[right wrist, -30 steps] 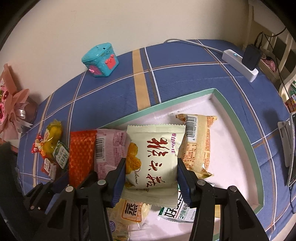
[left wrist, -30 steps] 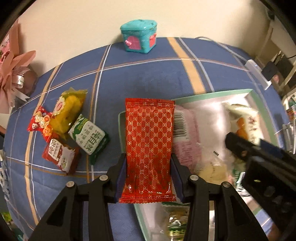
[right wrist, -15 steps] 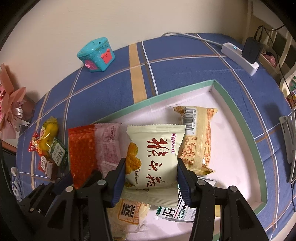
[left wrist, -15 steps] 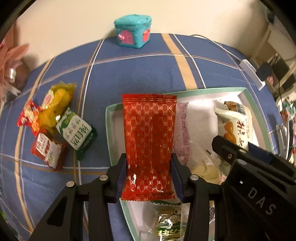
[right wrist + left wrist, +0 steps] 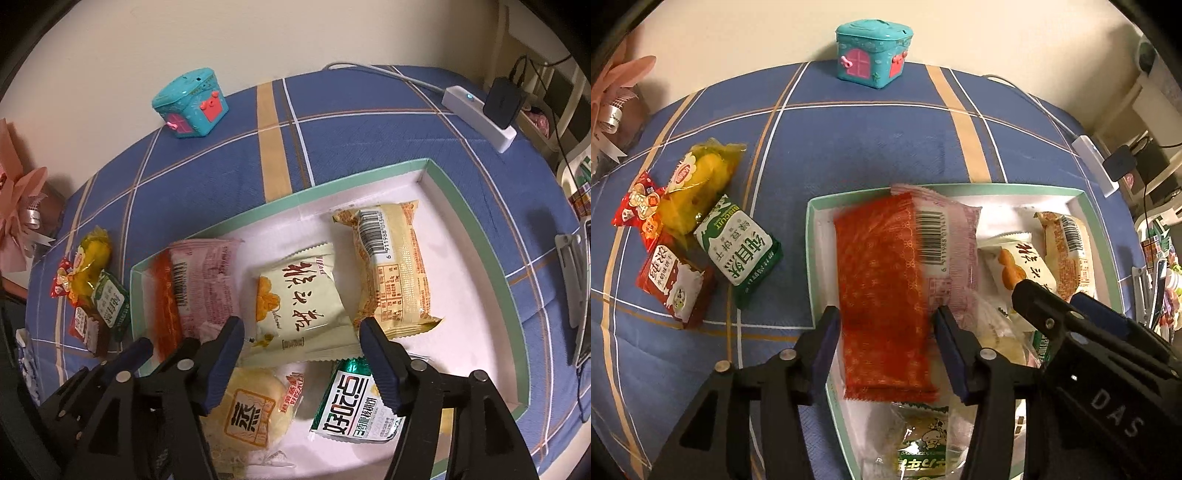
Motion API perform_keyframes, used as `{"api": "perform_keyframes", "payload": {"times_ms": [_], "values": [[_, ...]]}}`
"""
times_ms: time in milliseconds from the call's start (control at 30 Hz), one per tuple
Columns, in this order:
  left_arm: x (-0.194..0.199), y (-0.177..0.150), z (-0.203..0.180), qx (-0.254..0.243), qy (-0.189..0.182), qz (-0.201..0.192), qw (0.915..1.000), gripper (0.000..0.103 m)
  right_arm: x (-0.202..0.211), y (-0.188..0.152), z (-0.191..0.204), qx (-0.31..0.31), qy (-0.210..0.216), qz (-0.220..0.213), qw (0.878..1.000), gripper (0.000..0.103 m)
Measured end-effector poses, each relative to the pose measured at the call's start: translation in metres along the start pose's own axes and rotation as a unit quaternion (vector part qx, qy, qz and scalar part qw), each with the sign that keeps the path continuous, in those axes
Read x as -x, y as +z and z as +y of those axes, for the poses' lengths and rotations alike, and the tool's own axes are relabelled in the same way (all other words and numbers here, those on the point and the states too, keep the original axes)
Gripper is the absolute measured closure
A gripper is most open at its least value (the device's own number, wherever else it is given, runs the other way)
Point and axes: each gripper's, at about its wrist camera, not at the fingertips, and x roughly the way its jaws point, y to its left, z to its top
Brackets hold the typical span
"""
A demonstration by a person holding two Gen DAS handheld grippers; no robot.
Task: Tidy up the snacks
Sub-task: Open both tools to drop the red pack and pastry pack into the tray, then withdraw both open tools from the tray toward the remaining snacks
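1. Left wrist view: blue plaid tablecloth (image 5: 871,147) covers the whole surface; a teal toy house (image 5: 873,53) sits at its far edge by the wall.
2. Green-rimmed tray (image 5: 1100,236) with a white floor lies on the cloth and holds most of the snacks.
3. Left gripper (image 5: 886,339): fingers apart, one on each side of the red packet (image 5: 882,288), with a slight gap showing at both sides. The packet is blurred and lies inside the tray at its left end, overlapping a pink packet (image 5: 949,240).
4. Right gripper (image 5: 301,347): fingers spread wide over the cream packet (image 5: 299,306) (red brush lettering), not pressing it. That packet lies flat mid-tray, its right edge against an orange-and-cream packet (image 5: 395,269).
5. Nearer the right gripper: a yellow bun packet (image 5: 255,410) and a green-and-white packet (image 5: 354,406), both in the tray.
6. Outside the tray, left on the cloth: four small snacks clustered, including a green biscuit pack (image 5: 738,247) and a yellow pack (image 5: 701,184).
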Motion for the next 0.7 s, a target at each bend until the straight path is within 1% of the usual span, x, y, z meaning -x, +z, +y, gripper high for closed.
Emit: {"api": "perform_keyframes", "payload": {"times_ms": [33,67,100,167,333,400,433,567,700], "values": [[0.001,0.000,0.001,0.001,0.002,0.001,1.0000,0.047,0.002,0.000,0.000,0.002,0.000,-0.002,1.000,0.033],[-0.001,0.002,-0.002,0.000,0.004,0.002,1.0000,0.042,0.005,0.001,0.002,0.005,0.000,-0.005,1.000,0.033],[-0.004,0.004,-0.002,-0.002,0.004,0.004,1.0000,0.042,0.007,0.001,0.002,0.007,-0.001,-0.007,1.000,0.032],[-0.004,0.007,-0.004,-0.003,-0.001,0.010,0.9999,0.039,0.013,0.003,0.004,0.010,-0.002,-0.011,1.000,0.032],[0.002,0.008,-0.009,-0.007,-0.014,0.015,0.9998,0.038,0.029,0.007,0.004,0.009,-0.008,-0.023,1.000,0.032],[0.007,0.009,-0.010,-0.010,-0.016,0.011,0.9998,0.034,0.035,0.008,0.004,0.006,-0.009,-0.026,1.000,0.032],[0.009,0.011,-0.011,-0.012,-0.017,0.009,0.9997,0.030,0.037,0.008,0.003,0.004,-0.010,-0.026,1.000,0.032],[0.022,0.015,-0.009,-0.010,-0.021,0.005,0.9997,0.030,0.047,0.010,0.001,0.001,-0.015,-0.032,0.999,0.032],[0.031,0.019,0.005,0.011,-0.014,-0.003,0.9998,0.030,0.053,0.010,-0.002,-0.004,-0.021,-0.037,0.999,0.031]]}}
